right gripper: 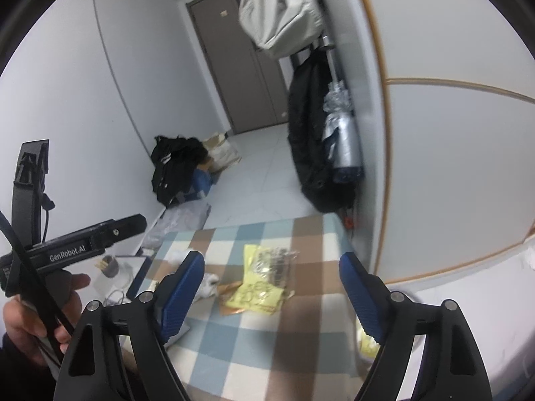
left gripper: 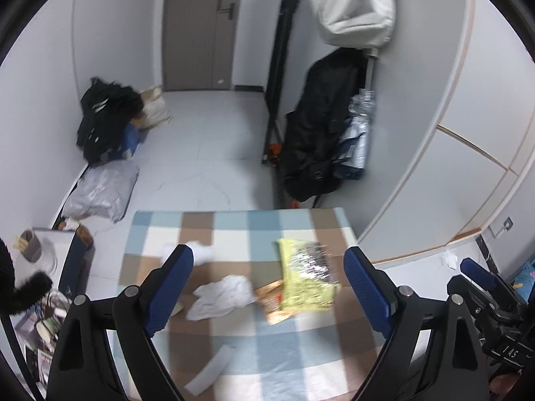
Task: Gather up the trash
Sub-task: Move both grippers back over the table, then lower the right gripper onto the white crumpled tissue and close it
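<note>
Table (left gripper: 234,361) under a blue, white and brown checked cloth, bearing:
- yellow and silver foil snack wrapper (left gripper: 307,277), lying flat mid-cloth;
- small orange-brown wrapper (left gripper: 272,304), tucked against its near edge;
- crumpled white tissue (left gripper: 222,295), just beside these;
- second white tissue wad (left gripper: 202,252), farther back;
- white paper strip (left gripper: 209,374), near edge.

Left gripper (left gripper: 269,294): blue-padded jaws wide apart, nothing between, above the trash.
Right gripper (right gripper: 271,294): jaws likewise spread, holding nothing.

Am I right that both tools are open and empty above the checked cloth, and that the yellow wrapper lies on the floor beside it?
Not quite: the yellow wrapper lies on the checked cloth, not the floor, as the left wrist view shows. Both tools, left and right, are indeed open and empty.
</note>
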`<state>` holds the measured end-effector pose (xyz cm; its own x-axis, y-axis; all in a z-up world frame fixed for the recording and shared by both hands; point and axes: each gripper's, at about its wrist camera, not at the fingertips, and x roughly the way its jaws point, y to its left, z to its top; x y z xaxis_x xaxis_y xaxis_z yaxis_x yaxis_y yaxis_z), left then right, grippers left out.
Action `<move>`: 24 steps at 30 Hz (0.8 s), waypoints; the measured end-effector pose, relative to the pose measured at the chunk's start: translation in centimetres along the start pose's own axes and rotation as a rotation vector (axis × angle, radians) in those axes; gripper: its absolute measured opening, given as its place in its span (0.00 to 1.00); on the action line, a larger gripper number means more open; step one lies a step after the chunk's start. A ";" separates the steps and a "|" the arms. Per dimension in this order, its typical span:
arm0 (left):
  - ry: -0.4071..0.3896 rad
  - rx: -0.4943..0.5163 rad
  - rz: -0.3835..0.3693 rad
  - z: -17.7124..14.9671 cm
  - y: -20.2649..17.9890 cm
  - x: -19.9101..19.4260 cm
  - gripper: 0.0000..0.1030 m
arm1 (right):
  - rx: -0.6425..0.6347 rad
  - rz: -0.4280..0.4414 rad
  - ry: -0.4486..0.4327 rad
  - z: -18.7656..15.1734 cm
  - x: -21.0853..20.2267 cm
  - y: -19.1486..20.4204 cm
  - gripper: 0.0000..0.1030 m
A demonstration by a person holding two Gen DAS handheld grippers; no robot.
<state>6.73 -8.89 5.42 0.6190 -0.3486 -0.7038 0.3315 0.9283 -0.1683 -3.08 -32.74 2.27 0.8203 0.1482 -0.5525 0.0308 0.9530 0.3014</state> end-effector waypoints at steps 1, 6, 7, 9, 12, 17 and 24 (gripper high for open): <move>0.002 -0.012 0.005 -0.1 0.7 0.1 0.87 | -0.005 -0.003 0.010 -0.2 0.4 0.6 0.82; -0.017 -0.034 0.045 -0.7 3.8 0.3 0.87 | -0.035 0.003 0.050 -1.3 2.3 3.2 0.87; -0.022 -0.039 0.049 -1.0 4.4 0.4 0.87 | -0.043 0.000 0.059 -1.5 2.7 3.8 0.88; -0.028 -0.055 0.047 -1.5 5.7 0.6 0.87 | -0.054 -0.008 0.080 -2.2 3.7 4.5 0.88; -0.018 -0.094 0.034 -2.3 7.5 1.0 0.87 | -0.055 -0.009 0.121 -3.1 5.2 5.3 0.88; -0.006 -0.150 0.027 -2.8 10.2 1.1 0.87 | -0.066 -0.007 0.180 -4.7 7.7 6.4 0.88; -0.012 -0.246 0.025 -2.7 13.7 0.2 0.87 | -0.081 0.024 0.230 -5.8 10.9 8.4 0.88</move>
<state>9.43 4.07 1.08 0.6337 -0.3249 -0.7020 0.1334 0.9398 -0.3145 2.78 -21.55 -5.70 0.6685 0.2183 -0.7109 -0.0402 0.9652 0.2585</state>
